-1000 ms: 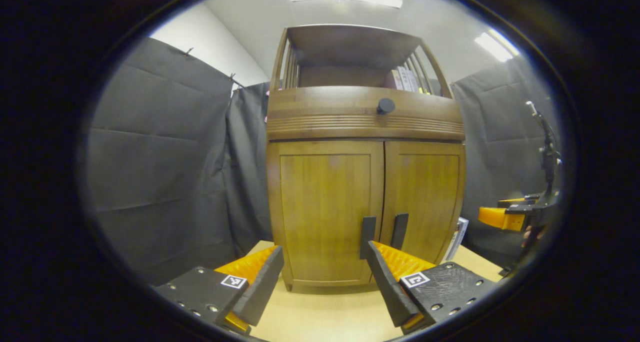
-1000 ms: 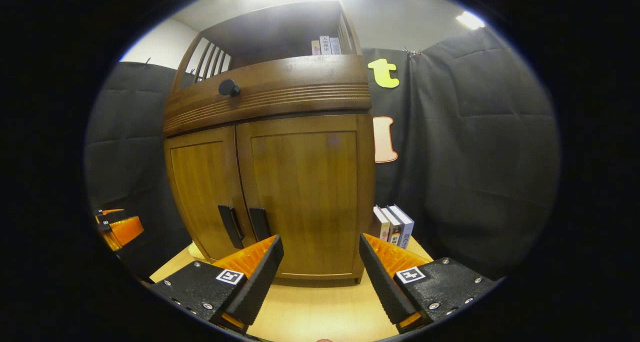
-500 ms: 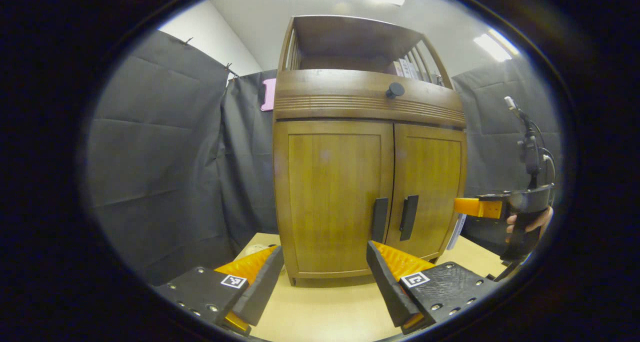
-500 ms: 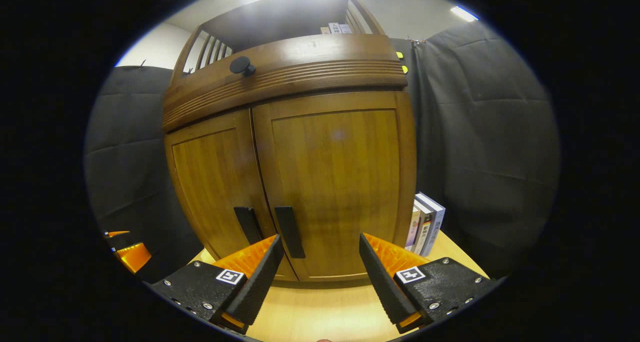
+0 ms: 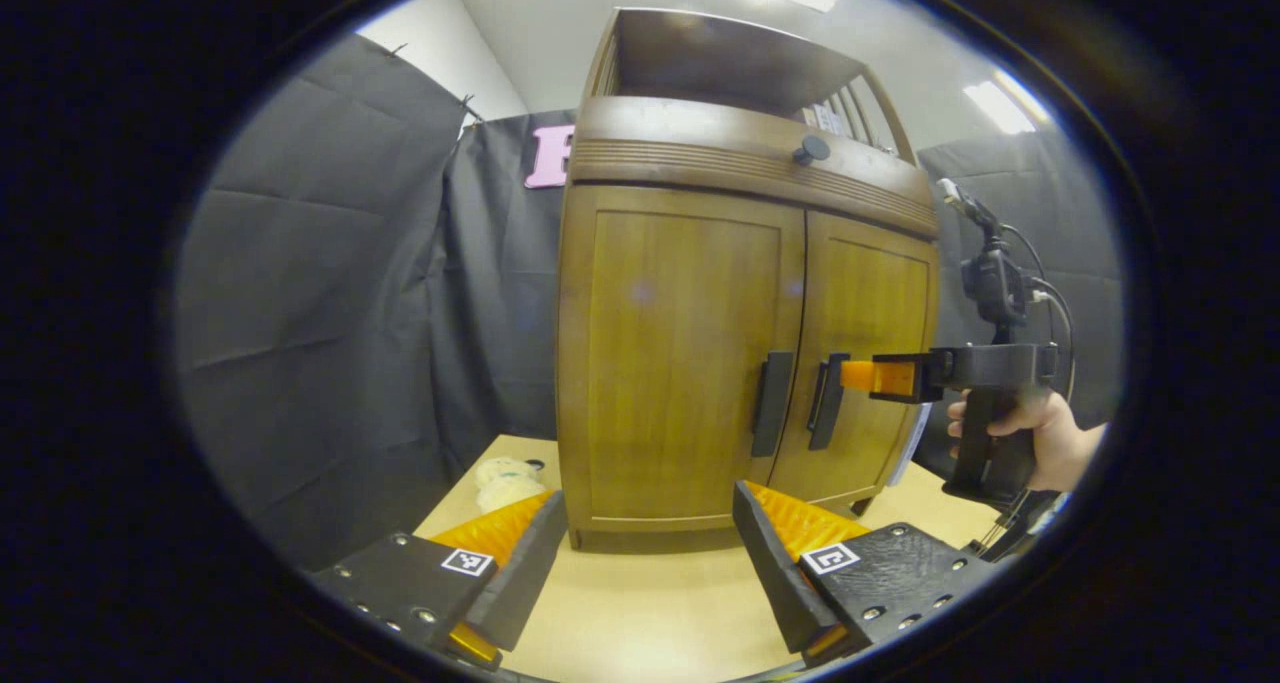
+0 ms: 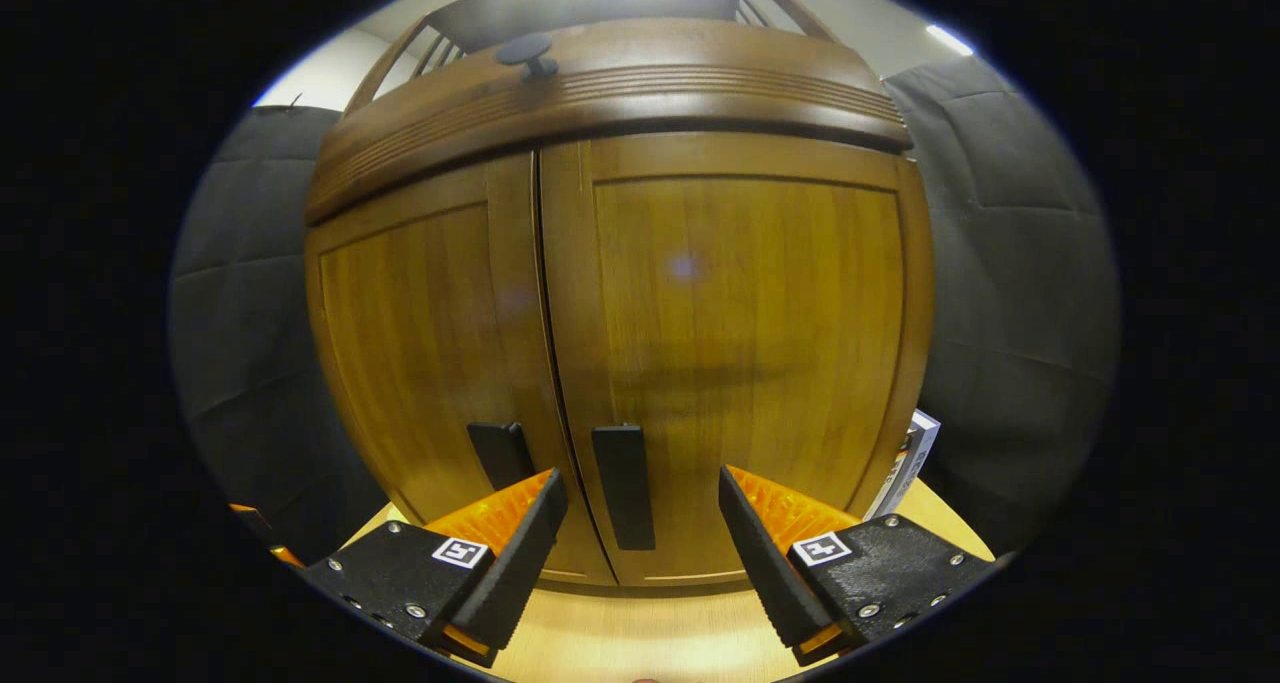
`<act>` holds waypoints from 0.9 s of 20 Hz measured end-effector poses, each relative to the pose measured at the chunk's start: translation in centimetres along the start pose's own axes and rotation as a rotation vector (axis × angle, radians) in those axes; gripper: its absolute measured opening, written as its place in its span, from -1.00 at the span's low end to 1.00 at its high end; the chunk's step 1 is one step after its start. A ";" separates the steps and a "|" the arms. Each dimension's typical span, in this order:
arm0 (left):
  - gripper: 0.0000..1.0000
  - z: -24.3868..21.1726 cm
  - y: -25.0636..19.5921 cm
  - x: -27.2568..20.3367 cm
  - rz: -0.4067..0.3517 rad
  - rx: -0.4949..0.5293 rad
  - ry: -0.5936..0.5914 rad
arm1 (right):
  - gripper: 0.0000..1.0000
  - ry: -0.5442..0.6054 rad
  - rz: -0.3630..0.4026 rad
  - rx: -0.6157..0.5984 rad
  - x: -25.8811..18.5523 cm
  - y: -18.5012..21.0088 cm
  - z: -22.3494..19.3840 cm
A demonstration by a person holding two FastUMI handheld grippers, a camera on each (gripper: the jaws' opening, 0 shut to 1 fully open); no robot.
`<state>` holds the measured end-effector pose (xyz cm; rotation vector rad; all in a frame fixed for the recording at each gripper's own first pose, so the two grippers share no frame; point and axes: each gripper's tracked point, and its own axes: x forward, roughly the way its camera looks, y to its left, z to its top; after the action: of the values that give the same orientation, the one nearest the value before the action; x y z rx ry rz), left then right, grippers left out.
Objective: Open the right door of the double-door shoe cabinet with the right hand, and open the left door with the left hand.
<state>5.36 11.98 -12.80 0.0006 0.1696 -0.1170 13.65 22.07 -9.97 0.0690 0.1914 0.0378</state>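
The wooden shoe cabinet (image 5: 740, 293) stands on the table with both doors closed. In the right gripper view my right gripper (image 6: 640, 543) is open, close in front of the right door (image 6: 750, 333). The dark right handle (image 6: 622, 485) stands just ahead, between its fingers and untouched. The left handle (image 6: 500, 453) is beside it. In the left gripper view my left gripper (image 5: 650, 553) is open, low and well short of the left door (image 5: 680, 353) and its handle (image 5: 772, 403). A hand (image 5: 1040, 433) holds the right gripper (image 5: 858, 375) level, its tips near the right handle (image 5: 828, 401).
The cabinet rests on a light wooden table (image 5: 640, 613). A pale soft toy (image 5: 505, 478) lies by the cabinet's left foot. Books (image 6: 905, 468) stand against its right side. A round dark knob (image 5: 811, 149) sticks out of the drawer front above the doors.
My right gripper has come much nearer the right door, and its handle now sits between the open fingers. The left gripper has shifted left and tilted. Both doors stay closed.
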 end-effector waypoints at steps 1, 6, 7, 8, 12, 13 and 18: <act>0.91 -0.2 0.3 0.3 0.001 0.003 0.003 | 0.89 0.008 -0.001 0.007 0.6 0.0 -0.3; 0.91 -3.5 1.0 1.7 -0.023 0.000 0.057 | 0.89 0.030 -0.038 -0.010 3.4 0.1 -0.8; 0.91 -4.0 1.1 2.3 -0.030 -0.006 0.070 | 0.89 0.033 -0.041 -0.012 3.6 0.4 -1.2; 0.91 -4.0 1.0 2.2 -0.042 -0.014 0.084 | 0.89 0.035 -0.037 -0.011 3.9 0.8 -1.5; 1.00 -2.9 1.2 2.4 -0.075 -0.037 0.066 | 0.58 0.037 -0.026 -0.016 4.4 0.6 -1.3; 0.92 -2.6 1.4 2.7 -0.080 -0.037 0.060 | 0.48 0.038 -0.021 -0.023 4.6 0.7 -1.3; 1.00 -1.2 1.5 4.4 -0.112 -0.015 0.027 | -0.20 0.047 -0.017 -0.051 4.4 1.3 -0.8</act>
<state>9.67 12.96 -14.71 -0.0228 0.1975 -0.2278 17.75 23.65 -11.46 0.0155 0.2375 0.0277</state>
